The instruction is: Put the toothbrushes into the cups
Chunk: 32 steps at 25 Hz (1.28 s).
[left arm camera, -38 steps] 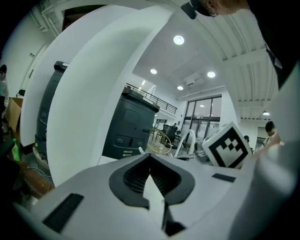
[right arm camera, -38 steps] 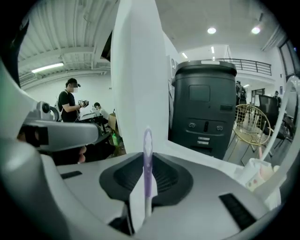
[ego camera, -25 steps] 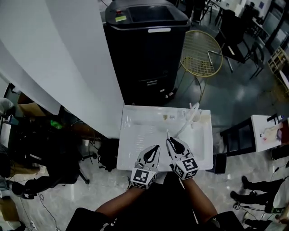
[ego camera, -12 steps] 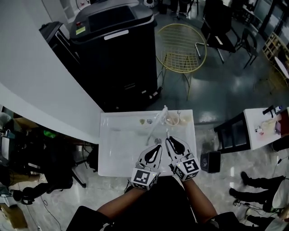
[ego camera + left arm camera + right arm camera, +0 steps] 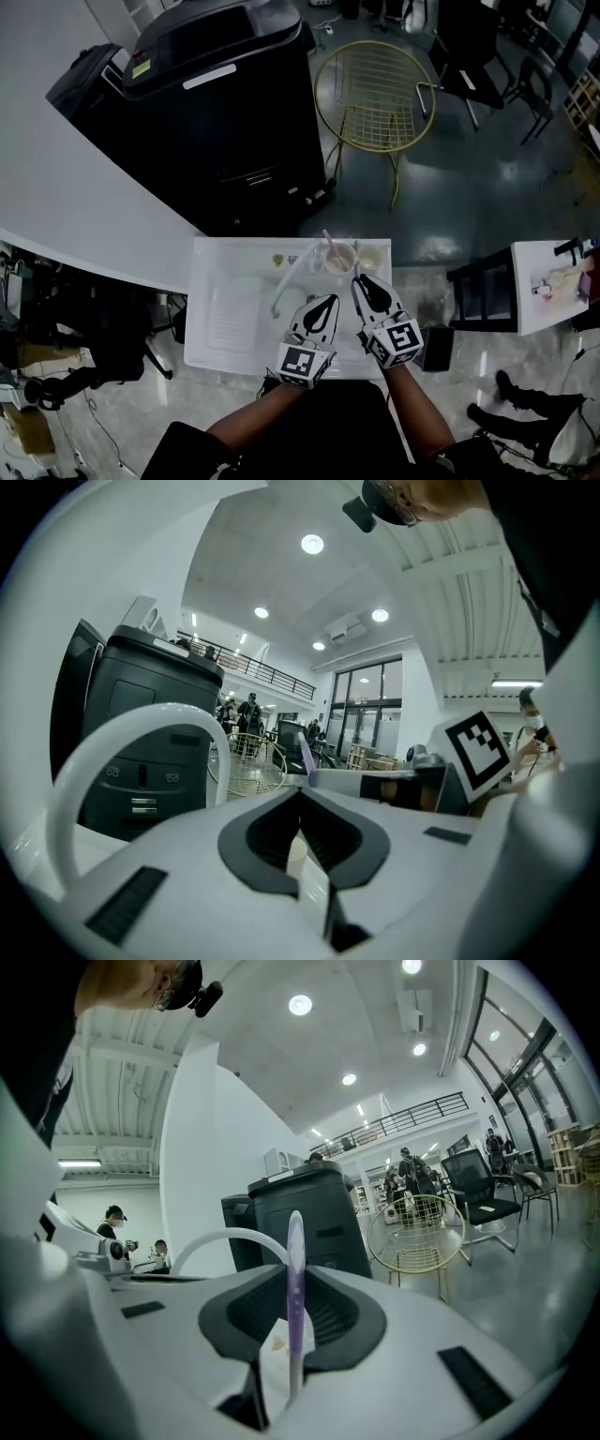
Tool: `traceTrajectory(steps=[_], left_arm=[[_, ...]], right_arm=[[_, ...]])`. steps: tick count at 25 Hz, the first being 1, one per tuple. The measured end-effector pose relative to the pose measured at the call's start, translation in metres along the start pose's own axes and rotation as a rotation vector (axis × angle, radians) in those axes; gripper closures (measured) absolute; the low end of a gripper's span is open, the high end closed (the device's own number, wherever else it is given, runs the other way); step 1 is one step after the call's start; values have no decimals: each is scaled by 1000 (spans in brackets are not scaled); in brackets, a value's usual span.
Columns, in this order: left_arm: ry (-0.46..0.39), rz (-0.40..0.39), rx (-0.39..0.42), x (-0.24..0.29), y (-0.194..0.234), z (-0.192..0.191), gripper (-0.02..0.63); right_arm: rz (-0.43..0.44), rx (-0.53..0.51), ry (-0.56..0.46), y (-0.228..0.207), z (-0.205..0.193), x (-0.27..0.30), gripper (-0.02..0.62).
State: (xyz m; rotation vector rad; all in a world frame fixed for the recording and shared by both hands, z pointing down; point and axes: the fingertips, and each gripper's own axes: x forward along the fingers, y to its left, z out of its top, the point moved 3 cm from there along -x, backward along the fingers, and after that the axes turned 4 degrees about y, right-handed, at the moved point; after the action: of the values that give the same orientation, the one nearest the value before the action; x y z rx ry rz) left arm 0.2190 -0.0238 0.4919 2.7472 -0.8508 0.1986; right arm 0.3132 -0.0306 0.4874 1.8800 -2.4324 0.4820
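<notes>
Two pale cups [image 5: 340, 261] [image 5: 370, 258] stand at the far edge of the white basin [image 5: 225, 323]. A pink toothbrush [image 5: 328, 244] leans out of the left cup. My right gripper [image 5: 362, 281] hovers just short of the cups. It is shut on a purple toothbrush [image 5: 295, 1288] held upright across its jaws. My left gripper [image 5: 325, 302] sits beside it, jaws together. A thin pale strip [image 5: 307, 874] shows between them, and I cannot tell what it is. A purple brush tip [image 5: 305, 752] rises beyond the left jaws.
A curved white faucet [image 5: 289, 281] [image 5: 112, 752] [image 5: 225, 1238] arcs over the basin left of the cups. Beyond the basin stand a big black machine [image 5: 225, 103] and a gold wire chair [image 5: 375, 84]. A white wall curves along the left.
The head view has swung, so the basin and cups now sit lower and further left. My right gripper has come closer to the cups. Both grippers stay shut.
</notes>
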Motion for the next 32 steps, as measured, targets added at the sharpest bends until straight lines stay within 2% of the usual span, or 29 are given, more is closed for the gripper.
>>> traceTrajectory(steps=[5,13,25,32], left_arm=[[7,53,-8,31,4,0,594],[19,83,-23,64,6,-1,594],[48,127,-15,78,21,-25,593],[67,121,-18,77,20,-31,593]], right_arm=[[11,45,-9,-43,4,18,523],[5,75,3,-92,-4,47,523],[36,79,-13,-125,-39,86,523],[3,69,16,-146,-57,98,522]])
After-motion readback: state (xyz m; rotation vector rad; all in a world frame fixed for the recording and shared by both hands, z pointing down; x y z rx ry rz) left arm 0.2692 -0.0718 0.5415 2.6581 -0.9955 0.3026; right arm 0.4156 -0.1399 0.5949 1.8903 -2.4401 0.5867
